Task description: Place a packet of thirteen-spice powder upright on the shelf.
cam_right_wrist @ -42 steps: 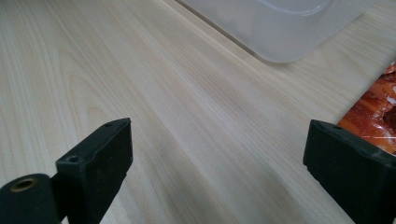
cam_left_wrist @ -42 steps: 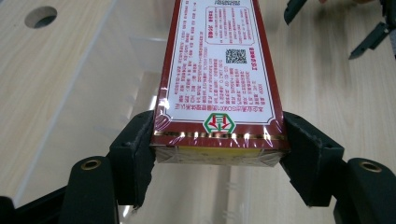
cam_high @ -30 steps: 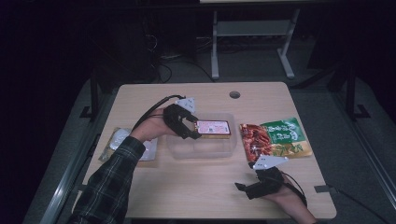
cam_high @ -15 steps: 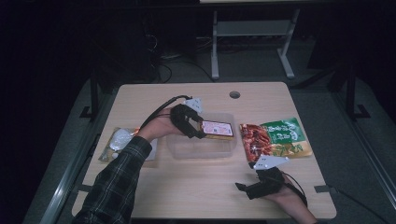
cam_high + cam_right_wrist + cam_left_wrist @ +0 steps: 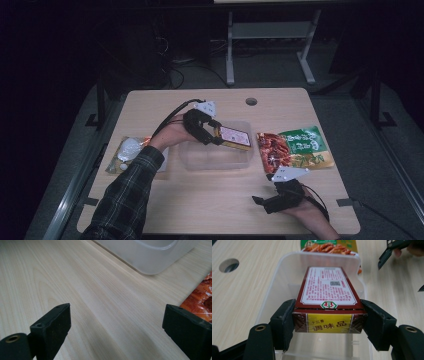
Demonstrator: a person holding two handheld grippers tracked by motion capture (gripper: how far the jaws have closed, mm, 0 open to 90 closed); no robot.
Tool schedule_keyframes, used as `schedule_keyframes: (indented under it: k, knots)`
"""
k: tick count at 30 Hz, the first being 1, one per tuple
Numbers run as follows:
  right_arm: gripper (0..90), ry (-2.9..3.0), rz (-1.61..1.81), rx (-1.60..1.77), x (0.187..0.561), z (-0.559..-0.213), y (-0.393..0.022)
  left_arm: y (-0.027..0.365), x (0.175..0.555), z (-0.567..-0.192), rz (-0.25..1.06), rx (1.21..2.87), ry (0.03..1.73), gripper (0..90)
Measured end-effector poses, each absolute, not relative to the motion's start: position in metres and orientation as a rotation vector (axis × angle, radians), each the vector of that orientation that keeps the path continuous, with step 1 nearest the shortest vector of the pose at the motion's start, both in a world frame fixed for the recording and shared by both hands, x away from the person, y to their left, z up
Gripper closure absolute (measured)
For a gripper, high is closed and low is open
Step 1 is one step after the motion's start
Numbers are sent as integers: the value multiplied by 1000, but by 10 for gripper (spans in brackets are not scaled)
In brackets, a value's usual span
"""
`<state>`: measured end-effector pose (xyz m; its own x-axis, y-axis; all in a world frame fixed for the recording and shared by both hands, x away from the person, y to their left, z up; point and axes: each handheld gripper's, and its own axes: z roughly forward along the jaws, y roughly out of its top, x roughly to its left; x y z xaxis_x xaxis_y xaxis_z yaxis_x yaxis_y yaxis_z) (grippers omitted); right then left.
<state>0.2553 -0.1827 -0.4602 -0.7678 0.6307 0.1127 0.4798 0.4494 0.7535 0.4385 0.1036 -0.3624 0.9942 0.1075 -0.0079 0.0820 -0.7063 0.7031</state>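
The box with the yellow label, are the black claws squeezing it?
Touching. In the left gripper view both pads of the left gripper press the box at its sides.

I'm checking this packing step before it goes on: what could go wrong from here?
The left gripper grips only one end of the box, so the free end might sag or twist loose. Held above the clear tub, the box could clip the far wall when lowered and nudge the tub toward the snack bag.
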Motion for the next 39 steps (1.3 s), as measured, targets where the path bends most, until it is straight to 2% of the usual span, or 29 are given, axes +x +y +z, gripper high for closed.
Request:
schedule_keyframes:
  k: [9,21,39]
  knots:
    - [78,2514,1216,979,256,-460,-183,101,440,-356,40,2280,138,318]
    - [78,2518,1217,965,256,-461,-182,85,443,-342,45,2258,109,319]
    - [78,2526,1220,947,255,-460,-181,58,447,-348,18,2241,106,318]
